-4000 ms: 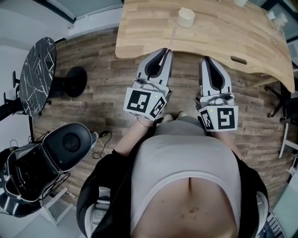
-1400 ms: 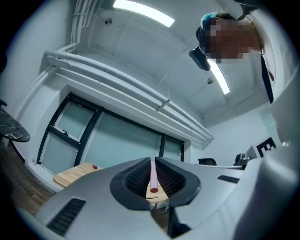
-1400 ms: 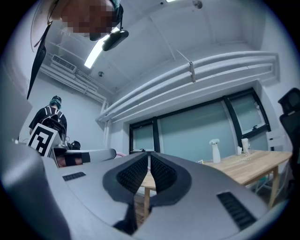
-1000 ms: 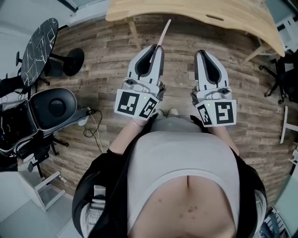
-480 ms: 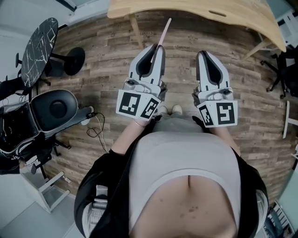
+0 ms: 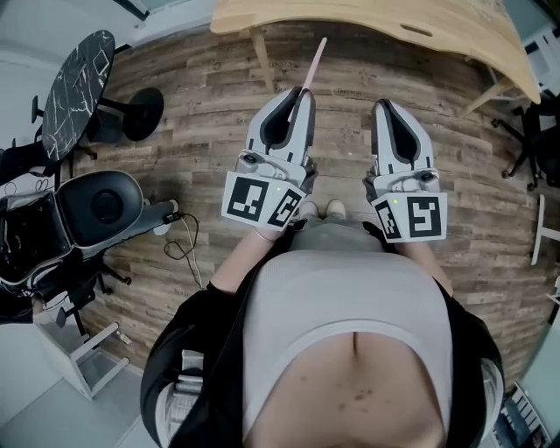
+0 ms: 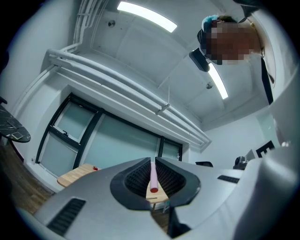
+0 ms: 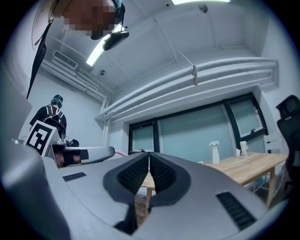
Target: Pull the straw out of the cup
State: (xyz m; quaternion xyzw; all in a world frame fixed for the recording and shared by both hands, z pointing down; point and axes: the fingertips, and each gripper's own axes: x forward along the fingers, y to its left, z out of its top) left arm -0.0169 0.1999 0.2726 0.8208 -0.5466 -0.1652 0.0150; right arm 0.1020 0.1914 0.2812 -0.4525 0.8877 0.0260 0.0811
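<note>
- Head view: left gripper (image 6: 300,94) and right gripper (image 6: 390,107) held side by side in front of the torso, apart from each other, both reaching away from the body over the plank floor (image 6: 201,131), marker cubes nearest the body
- Left gripper view: nose tilted slightly upward, facing windows and ceiling; jaws almost together, clamped on the pink straw (image 7: 153,174), seated in the narrow gap between the ribbed pads with its round cut end toward the camera
- Head view, position of the straw: projecting past the left fingertips, slanting up and right in frame toward the wooden table (image 6: 367,16), free end near the table's edge and above the floor
- Right gripper view: nose likewise tilted slightly upward; jaws fully together, ribbed pads meeting along a thin line, nothing between them
- Right gripper view, left margin: body of the left gripper alongside, at about the same height
- Head view, left of frame: round black marbled table (image 6: 74,83) and black office chair (image 6: 101,206), both well apart from the grippers
</note>
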